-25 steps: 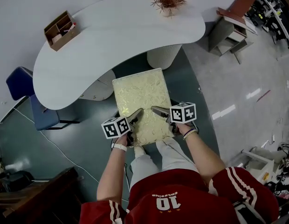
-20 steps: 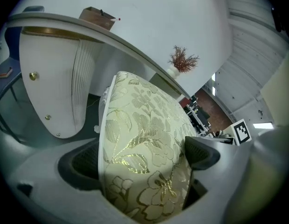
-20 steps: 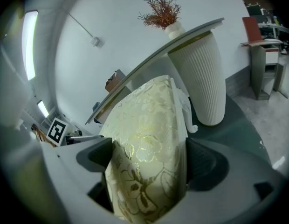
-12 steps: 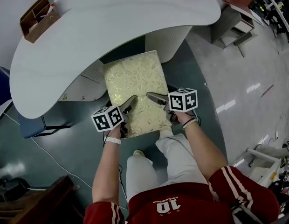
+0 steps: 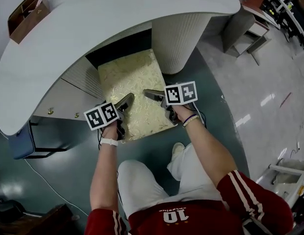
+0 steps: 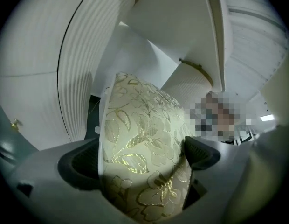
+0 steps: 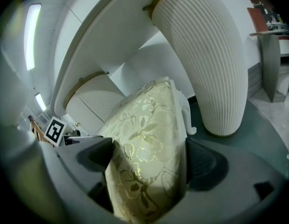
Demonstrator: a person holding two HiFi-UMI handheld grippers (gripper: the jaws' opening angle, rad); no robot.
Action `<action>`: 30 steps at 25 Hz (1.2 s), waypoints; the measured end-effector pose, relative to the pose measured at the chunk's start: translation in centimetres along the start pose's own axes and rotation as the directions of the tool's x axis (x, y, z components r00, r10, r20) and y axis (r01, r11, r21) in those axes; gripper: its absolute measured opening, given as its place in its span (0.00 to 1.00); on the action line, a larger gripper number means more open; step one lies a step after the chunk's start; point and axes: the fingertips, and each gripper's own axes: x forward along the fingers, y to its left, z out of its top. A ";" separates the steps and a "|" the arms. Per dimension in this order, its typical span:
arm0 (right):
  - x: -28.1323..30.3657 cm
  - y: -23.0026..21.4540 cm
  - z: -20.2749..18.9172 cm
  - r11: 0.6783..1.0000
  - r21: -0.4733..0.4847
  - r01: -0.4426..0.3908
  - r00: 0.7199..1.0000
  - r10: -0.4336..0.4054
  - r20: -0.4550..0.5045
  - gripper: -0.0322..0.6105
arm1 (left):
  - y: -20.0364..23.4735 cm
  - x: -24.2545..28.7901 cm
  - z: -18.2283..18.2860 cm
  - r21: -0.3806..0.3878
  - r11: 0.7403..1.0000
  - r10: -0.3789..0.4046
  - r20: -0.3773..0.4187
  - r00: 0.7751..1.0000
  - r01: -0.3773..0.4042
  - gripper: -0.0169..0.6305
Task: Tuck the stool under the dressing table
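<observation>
The stool [image 5: 133,84], a rectangular seat with a cream and gold floral cushion, is in front of the white dressing table [image 5: 117,13]. Its far end reaches the dark gap between the ribbed pedestal [image 5: 179,38] and the ribbed drawer unit [image 5: 76,80]. My left gripper [image 5: 123,106] is shut on the near left edge of the seat, and my right gripper [image 5: 154,96] on the near right edge. In the left gripper view the cushion [image 6: 140,139] fills my left gripper [image 6: 140,157]. In the right gripper view the cushion [image 7: 149,139] fills my right gripper [image 7: 147,160], with a white stool leg [image 7: 187,115] beyond.
A wooden organiser box [image 5: 25,8] sits on the table's far left. A blue chair [image 5: 19,141] stands left of the drawer unit. A grey side cabinet [image 5: 247,26] is at the right, and dark wooden furniture [image 5: 39,219] at the lower left. The person's legs are behind the stool.
Both grippers and the stool have sunk and moved forward toward the table. The stool's far end now lies at the gap under the table top.
</observation>
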 end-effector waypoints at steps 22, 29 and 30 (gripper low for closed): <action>7.3 -4.7 1.8 1.000 0.001 -0.006 0.998 0.006 -0.063 0.80 | 5.1 6.6 1.4 -0.042 0.998 0.043 0.013 0.999 -0.042 0.91; 7.8 -5.5 2.7 1.000 -0.028 0.002 0.999 -0.003 -0.045 0.76 | 4.5 6.4 2.9 0.130 0.985 0.104 0.068 0.992 -0.112 0.83; 7.8 -5.4 2.7 0.999 -0.036 -0.005 0.999 0.003 -0.045 0.76 | 4.6 6.3 3.0 0.122 0.987 0.099 0.071 0.993 -0.107 0.83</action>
